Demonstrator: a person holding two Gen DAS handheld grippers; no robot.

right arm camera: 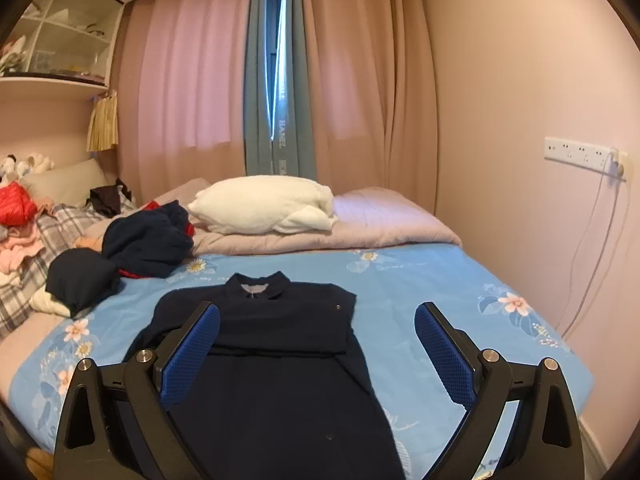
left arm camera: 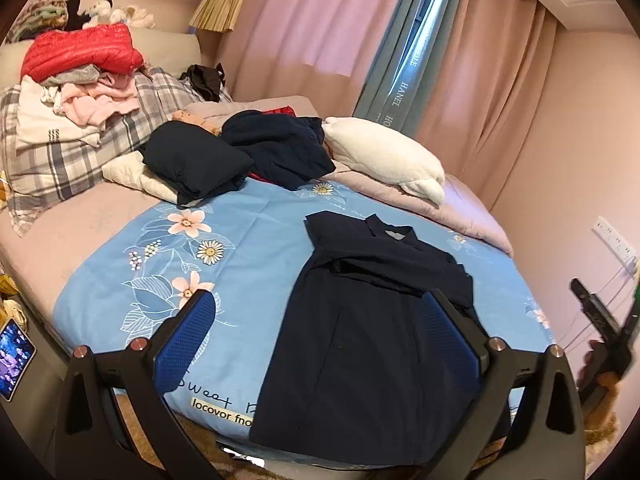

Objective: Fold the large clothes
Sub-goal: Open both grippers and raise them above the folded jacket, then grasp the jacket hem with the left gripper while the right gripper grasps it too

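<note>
A long navy collared garment point(left arm camera: 372, 340) lies flat on the blue flowered bedspread point(left arm camera: 248, 240), collar toward the far side, both sleeves folded across its chest. In the right wrist view the same navy garment point(right arm camera: 280, 380) runs from the collar down to the near bed edge. My left gripper point(left arm camera: 316, 312) hovers open above the hem end, holding nothing. My right gripper point(right arm camera: 318, 320) is open too, above the garment's middle, its blue pads wide apart. The right gripper also shows at the far right edge of the left wrist view point(left arm camera: 600, 320), off the bed.
Dark bundled clothes point(left arm camera: 240, 152) and a white pillow point(left arm camera: 388, 156) lie at the far side of the bed. A heap of mixed laundry point(left arm camera: 80, 80) sits on a plaid blanket at far left. A tablet point(left arm camera: 14, 356) leans at lower left. Wall socket strip point(right arm camera: 580, 152) at right.
</note>
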